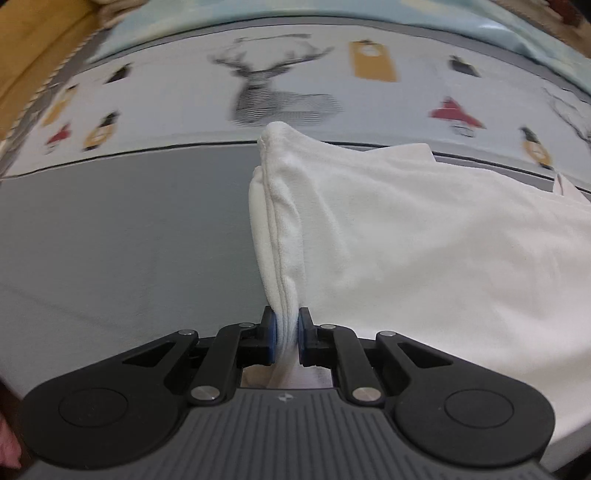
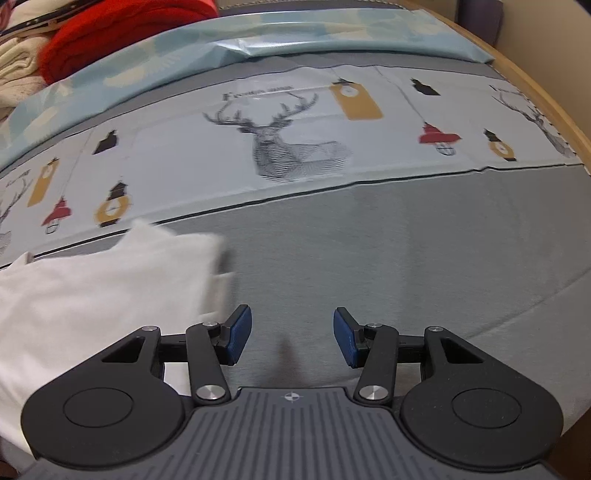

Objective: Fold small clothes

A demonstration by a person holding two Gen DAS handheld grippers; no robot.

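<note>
The white garment [image 1: 424, 236] looks soft and light, so the left gripper [image 1: 287, 332] pinches its bunched edge, while the right gripper [image 2: 292, 338] stands open beside it, holding nothing.

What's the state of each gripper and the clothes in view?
Left gripper: shut on the white garment, pinching a bunched edge.
Right gripper: open, empty, over the bare grey sheet.
White garment: partly lifted at the pinched edge, the rest spread on the bed.
Red garment: bunched at the far side of the bed, untouched.
</note>
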